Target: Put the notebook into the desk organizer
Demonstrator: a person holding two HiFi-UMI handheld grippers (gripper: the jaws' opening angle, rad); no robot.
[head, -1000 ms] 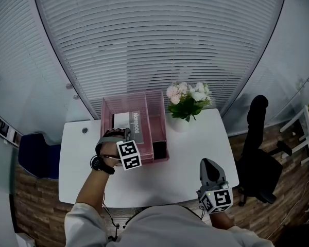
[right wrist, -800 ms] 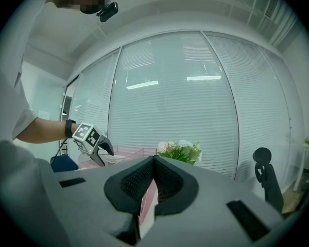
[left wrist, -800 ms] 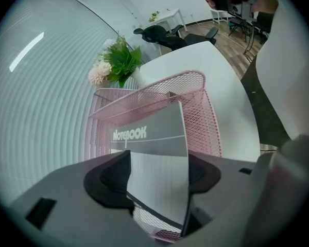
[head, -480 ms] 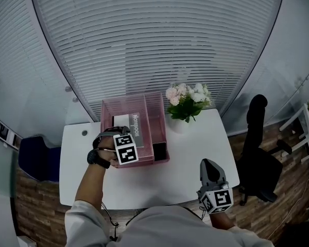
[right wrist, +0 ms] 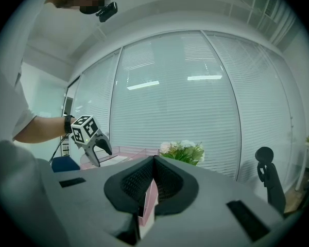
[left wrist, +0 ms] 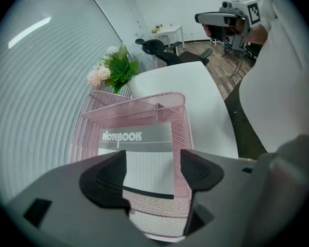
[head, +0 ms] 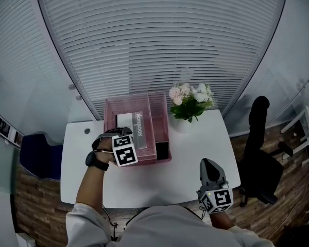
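The notebook (head: pixel 135 130) sits inside the pink mesh desk organizer (head: pixel 162 118), in its wider left section. Its grey cover band with the printed title faces up. Whether it lies flat or leans cannot be told. In the left gripper view, the notebook (left wrist: pixel 144 156) shows through the organizer's mesh wall (left wrist: pixel 184 138).

The left gripper (head: pixel 117 136) hangs at the organizer's near left edge with its jaws spread. They frame the notebook but do not touch it. A second ago they were clamped on the notebook's lower edge, which stood above the rim. Now the notebook is released and sits lower behind the mesh.

The right gripper (head: pixel 209 165) is well apart, off the near right edge of the white desk (head: pixel 195 151). In its own view the right gripper (right wrist: pixel 153 164) has its jaws pressed together. A thin pink-and-white sliver in the slit cannot be identified. It has barely moved.

Just right of the organizer stands a bouquet (head: pixel 189 100) of pale flowers in a white vase (head: pixel 181 123). A black office chair (head: pixel 257 140) stands beyond the desk's right end, and window blinds (head: pixel 159 35) are behind.
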